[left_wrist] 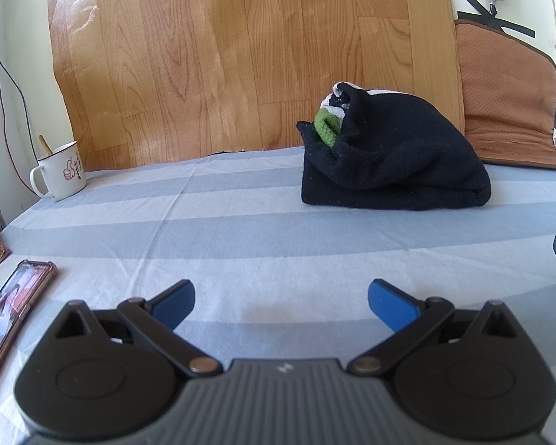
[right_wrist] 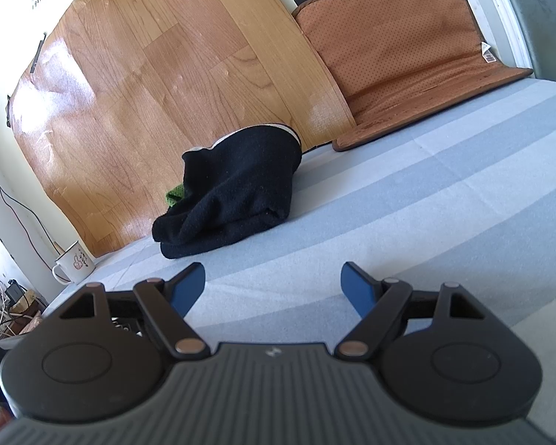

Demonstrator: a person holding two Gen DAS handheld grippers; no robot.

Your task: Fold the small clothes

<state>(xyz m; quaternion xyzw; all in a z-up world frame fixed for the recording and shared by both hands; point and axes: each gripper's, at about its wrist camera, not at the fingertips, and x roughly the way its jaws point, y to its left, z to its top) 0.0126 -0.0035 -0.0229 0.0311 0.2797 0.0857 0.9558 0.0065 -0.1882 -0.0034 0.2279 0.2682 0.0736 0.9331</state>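
A black fleece garment [left_wrist: 393, 163] lies bundled on the blue-and-white striped sheet [left_wrist: 241, 200], near the wood-pattern board at the back. A green cloth [left_wrist: 328, 126] and a white cloth [left_wrist: 337, 94] poke out of its top left. My left gripper [left_wrist: 281, 298] is open and empty, low over the sheet, well short of the bundle. In the right wrist view the black garment [right_wrist: 233, 193] lies ahead and to the left, with the green cloth [right_wrist: 175, 195] at its left side. My right gripper [right_wrist: 274, 278] is open and empty above the sheet.
A white enamel mug [left_wrist: 61, 172] with a spoon stands at the back left; it also shows in the right wrist view [right_wrist: 74, 263]. A phone [left_wrist: 9, 315] lies at the left edge. A brown cushion [right_wrist: 404, 55] leans at the back right. The wood-pattern board [left_wrist: 241, 55] stands behind.
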